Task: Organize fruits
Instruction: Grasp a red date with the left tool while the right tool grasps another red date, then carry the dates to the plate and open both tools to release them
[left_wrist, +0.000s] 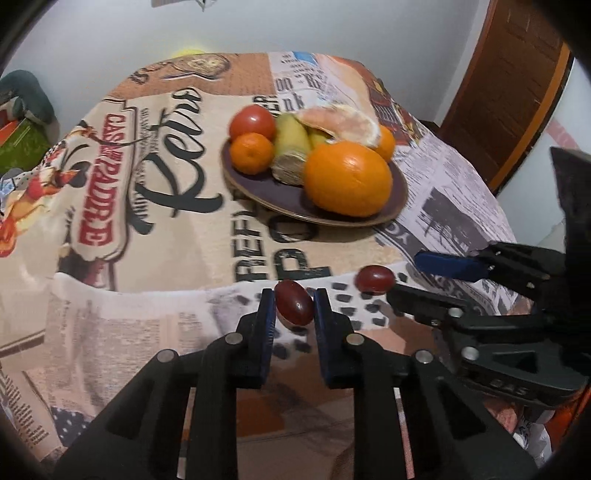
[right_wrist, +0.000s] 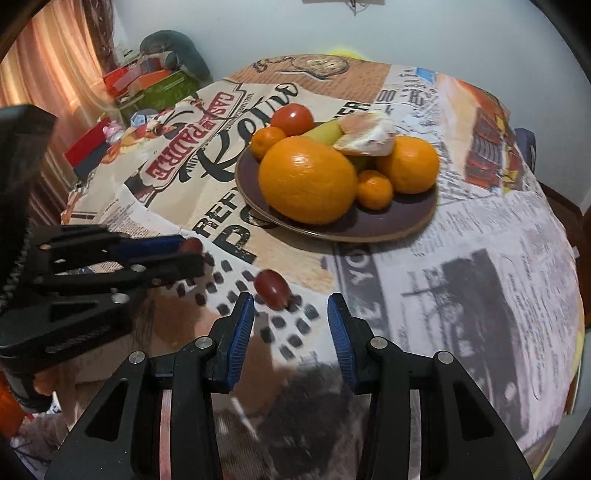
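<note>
With most fruit already on the plate (left_wrist: 384, 214), the left claw (left_wrist: 294, 306) clamps one grape (left_wrist: 293, 307); the right claw (right_wrist: 291, 314) stands apart near the second grape (right_wrist: 272, 288) on the bench (right_wrist: 480, 295).

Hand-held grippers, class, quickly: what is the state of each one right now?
Left hand-held gripper: closed on a red grape.
Right hand-held gripper: open, holding nothing; a second grape lies just ahead of it on the tablecloth.

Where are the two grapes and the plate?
Held grape (left_wrist: 293, 302): left wrist view, middle of its skin.
Loose grape (right_wrist: 272, 289): right wrist view, its middle.
Plate (right_wrist: 399, 221): right wrist view, bare front of its rim.
</note>
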